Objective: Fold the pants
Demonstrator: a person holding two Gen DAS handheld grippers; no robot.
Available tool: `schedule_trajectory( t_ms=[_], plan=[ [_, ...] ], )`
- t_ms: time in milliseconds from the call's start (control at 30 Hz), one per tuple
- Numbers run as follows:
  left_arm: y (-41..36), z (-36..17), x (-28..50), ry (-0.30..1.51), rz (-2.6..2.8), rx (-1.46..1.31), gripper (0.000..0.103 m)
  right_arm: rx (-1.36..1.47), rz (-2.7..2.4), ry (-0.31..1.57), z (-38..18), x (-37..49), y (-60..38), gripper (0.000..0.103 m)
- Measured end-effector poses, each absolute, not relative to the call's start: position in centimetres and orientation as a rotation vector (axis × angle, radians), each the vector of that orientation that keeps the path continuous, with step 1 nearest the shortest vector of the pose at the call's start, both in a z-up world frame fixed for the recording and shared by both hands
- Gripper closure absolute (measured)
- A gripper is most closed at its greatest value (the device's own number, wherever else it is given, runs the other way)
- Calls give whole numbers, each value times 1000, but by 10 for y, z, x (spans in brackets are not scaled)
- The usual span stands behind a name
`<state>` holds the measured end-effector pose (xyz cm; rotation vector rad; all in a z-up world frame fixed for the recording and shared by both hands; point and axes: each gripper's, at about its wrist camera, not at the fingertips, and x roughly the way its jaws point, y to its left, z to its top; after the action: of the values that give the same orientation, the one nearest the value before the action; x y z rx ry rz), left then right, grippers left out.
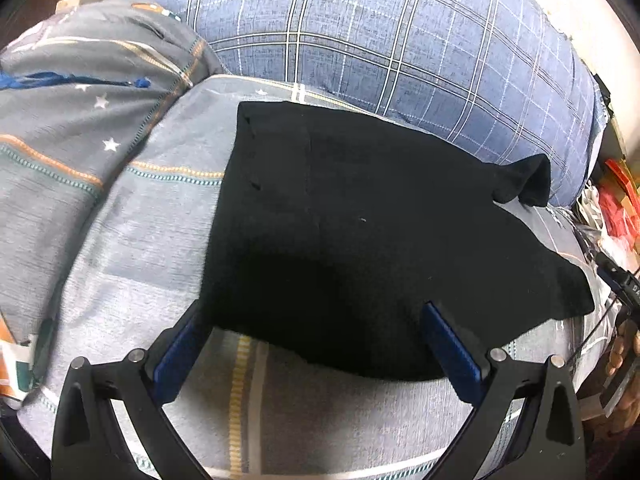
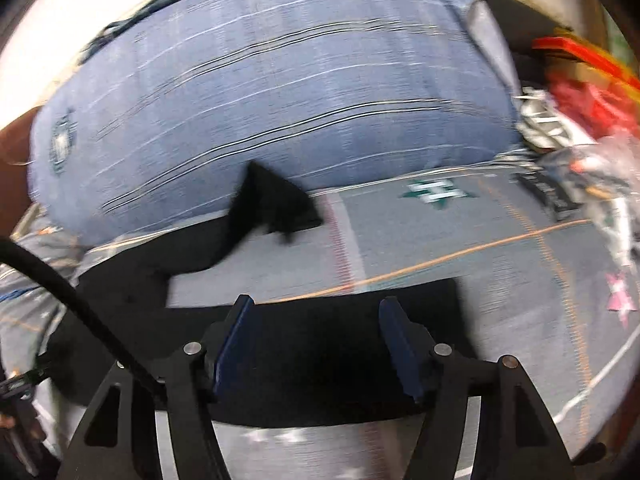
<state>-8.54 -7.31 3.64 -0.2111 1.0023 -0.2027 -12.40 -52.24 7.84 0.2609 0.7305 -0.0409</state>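
Note:
Black pants (image 1: 360, 220) lie folded flat on a grey patterned bedsheet (image 1: 160, 240). One corner of the pants (image 1: 528, 180) sticks up against the pillow on the far right. My left gripper (image 1: 316, 312) hangs over the near edge of the pants, open wide, with nothing pinched between its blue pads (image 1: 452, 352). The right wrist view is blurred. There my right gripper (image 2: 318, 304) stands open above the near part of the pants (image 2: 320, 360), with no cloth between its pads. The raised corner (image 2: 272, 200) shows ahead of it.
A large blue plaid pillow (image 1: 380, 40) (image 2: 280, 100) bounds the far side. A bunched grey quilt (image 1: 80, 100) lies to the left. Red and white clutter (image 1: 616, 200) (image 2: 580, 100) sits past the bed's right edge. A black cable (image 2: 60, 280) crosses the right view's left side.

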Motion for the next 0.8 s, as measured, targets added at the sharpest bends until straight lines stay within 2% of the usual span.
schedule_trajectory(
  t_ms=[333, 667, 700, 733, 767, 800],
  plan=[
    [-55, 24, -90, 1034, -187, -258, 0, 197, 103, 748, 68, -115, -462, 31],
    [-63, 21, -58, 1003, -185, -341, 2, 234, 122, 757, 63, -112, -468, 26],
    [-65, 22, -57, 996, -194, -349, 7, 238, 126, 772, 58, -111, -468, 26],
    [-68, 23, -57, 984, -190, -334, 36, 240, 127, 781, 55, -110, -468, 26],
    [-72, 24, -56, 988, -181, -293, 80, 243, 131, 793, 51, -108, -467, 26],
    [-76, 23, -54, 1005, -181, -254, 84, 248, 138, 808, 46, -106, -466, 26]
  ],
)
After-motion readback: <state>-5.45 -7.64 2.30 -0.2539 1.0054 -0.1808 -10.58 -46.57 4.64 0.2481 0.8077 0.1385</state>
